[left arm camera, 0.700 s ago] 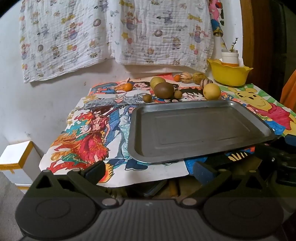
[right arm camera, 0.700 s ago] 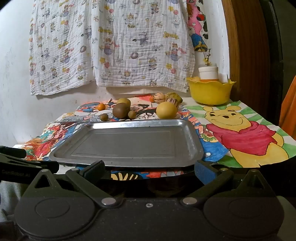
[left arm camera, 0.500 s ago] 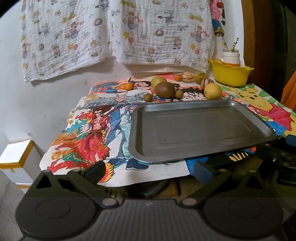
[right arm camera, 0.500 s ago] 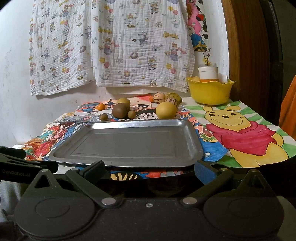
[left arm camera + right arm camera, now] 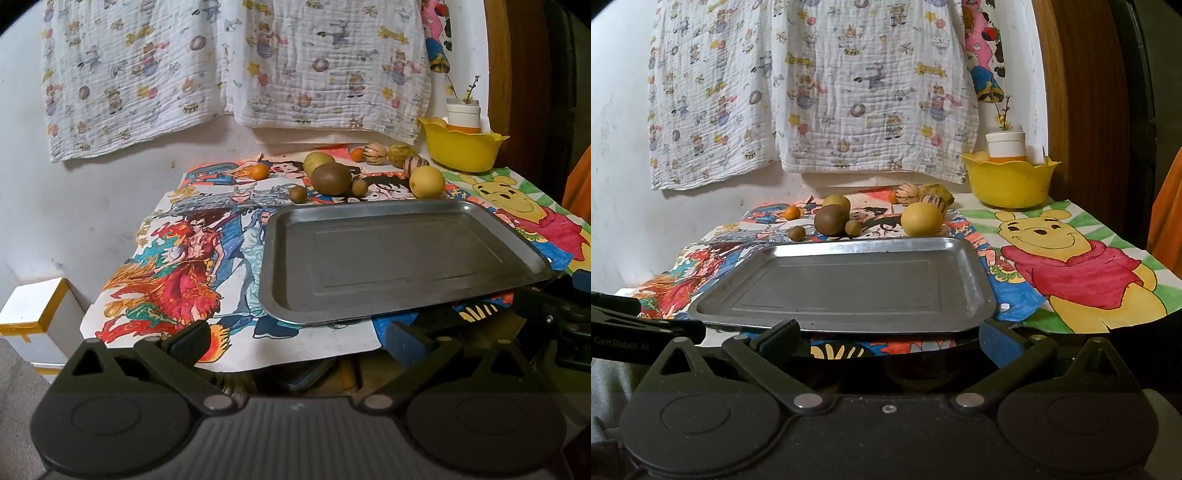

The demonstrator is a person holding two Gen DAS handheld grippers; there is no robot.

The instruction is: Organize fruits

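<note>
An empty metal tray [image 5: 399,258] [image 5: 849,284] lies on the cartoon-print table cover. Behind it lie several fruits: a brown kiwi [image 5: 331,178] [image 5: 831,219], two small brown fruits [image 5: 297,194] [image 5: 359,187], a yellow round fruit [image 5: 427,181] [image 5: 921,219], a small orange [image 5: 259,171] [image 5: 792,212], a green-yellow fruit [image 5: 318,161] and striped fruits [image 5: 375,153] at the back. My left gripper [image 5: 295,341] is open and empty before the table's near edge. My right gripper [image 5: 888,341] is open and empty at the tray's near edge.
A yellow bowl [image 5: 461,147] [image 5: 1008,181] with a white jar [image 5: 1004,146] stands at the back right corner. A patterned cloth [image 5: 236,66] hangs on the wall. A white box [image 5: 33,317] sits on the floor at left. A wooden frame [image 5: 1078,110] stands at right.
The left wrist view has shifted very slightly; the table sits a touch higher and nearer. Both grippers stay open and nothing on the table has moved.
</note>
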